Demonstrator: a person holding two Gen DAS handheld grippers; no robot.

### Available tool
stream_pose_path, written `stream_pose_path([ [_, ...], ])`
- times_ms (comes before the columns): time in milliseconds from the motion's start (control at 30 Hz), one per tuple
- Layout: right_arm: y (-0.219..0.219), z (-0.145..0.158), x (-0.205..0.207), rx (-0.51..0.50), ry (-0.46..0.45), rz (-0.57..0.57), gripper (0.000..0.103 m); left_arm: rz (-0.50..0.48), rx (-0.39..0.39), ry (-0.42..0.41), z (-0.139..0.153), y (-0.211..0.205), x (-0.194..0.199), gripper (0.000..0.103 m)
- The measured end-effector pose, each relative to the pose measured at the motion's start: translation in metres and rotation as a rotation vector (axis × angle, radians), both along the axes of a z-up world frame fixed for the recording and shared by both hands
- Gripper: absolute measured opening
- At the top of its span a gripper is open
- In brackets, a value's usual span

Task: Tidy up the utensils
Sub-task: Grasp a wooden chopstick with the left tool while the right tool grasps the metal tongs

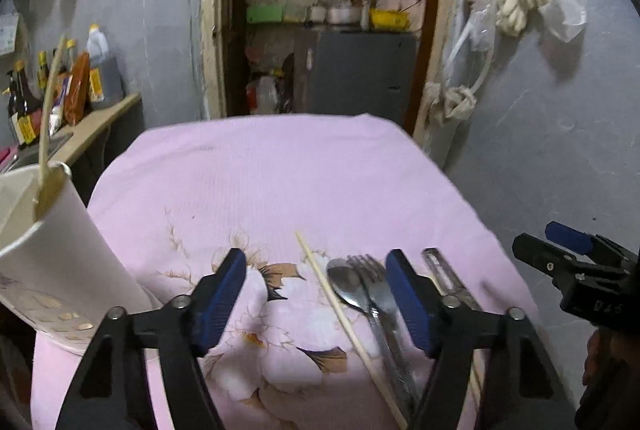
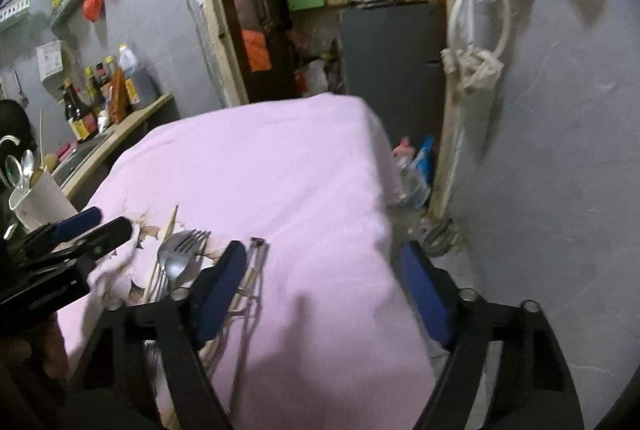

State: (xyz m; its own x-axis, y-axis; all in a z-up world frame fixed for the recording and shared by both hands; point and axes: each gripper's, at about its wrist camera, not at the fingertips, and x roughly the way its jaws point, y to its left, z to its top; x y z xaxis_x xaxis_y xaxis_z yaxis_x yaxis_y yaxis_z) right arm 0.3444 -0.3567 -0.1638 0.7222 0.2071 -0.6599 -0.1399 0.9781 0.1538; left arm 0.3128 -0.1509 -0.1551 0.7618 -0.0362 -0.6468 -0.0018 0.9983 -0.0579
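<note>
from the left wrist the left gripper (image 1: 316, 294) hangs wide open and empty over the chopstick (image 1: 344, 322), spoon (image 1: 346, 286) and fork (image 1: 374, 288), so pinch just one for the white holder (image 1: 60, 262), while the right wrist shows the right gripper (image 2: 322, 290), spread wide and empty, beside the tongs (image 2: 252, 282).

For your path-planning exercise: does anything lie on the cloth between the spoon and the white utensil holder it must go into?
One chopstick lies just left of the spoon, toward the white utensil holder. Beyond it, only bare pink cloth shows.
</note>
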Motion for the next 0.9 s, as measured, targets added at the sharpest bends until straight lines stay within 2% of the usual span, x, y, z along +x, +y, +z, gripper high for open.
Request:
stream_pose_path([
  [100, 0.013, -0.011, 0.01, 0.007, 0.03, 0.044, 0.053, 0.03, -0.001, 0.026, -0.006, 0.004, 0.009, 0.057],
  [233, 0.028, -0.02, 0.018, 0.017, 0.047, 0.091, 0.045, 0.044, -0.009, 0.059, -0.016, 0.008, 0.02, 0.048],
  [367, 0.043, -0.029, 0.029, 0.015, 0.085, 0.13, 0.034, 0.033, -0.057, 0.098, -0.024, 0.012, 0.029, 0.036],
  [533, 0.052, -0.036, 0.034, 0.007, 0.116, 0.156, 0.029, 0.006, -0.125, 0.18, -0.035, 0.017, 0.044, 0.025],
  [667, 0.054, -0.039, 0.035, -0.005, 0.135, 0.156, 0.028, -0.017, -0.14, 0.242, -0.04, 0.016, 0.057, 0.016],
  [900, 0.058, -0.04, 0.037, -0.024, 0.177, 0.156, 0.028, -0.037, -0.165, 0.315, -0.044, 0.014, 0.072, 0.014],
])
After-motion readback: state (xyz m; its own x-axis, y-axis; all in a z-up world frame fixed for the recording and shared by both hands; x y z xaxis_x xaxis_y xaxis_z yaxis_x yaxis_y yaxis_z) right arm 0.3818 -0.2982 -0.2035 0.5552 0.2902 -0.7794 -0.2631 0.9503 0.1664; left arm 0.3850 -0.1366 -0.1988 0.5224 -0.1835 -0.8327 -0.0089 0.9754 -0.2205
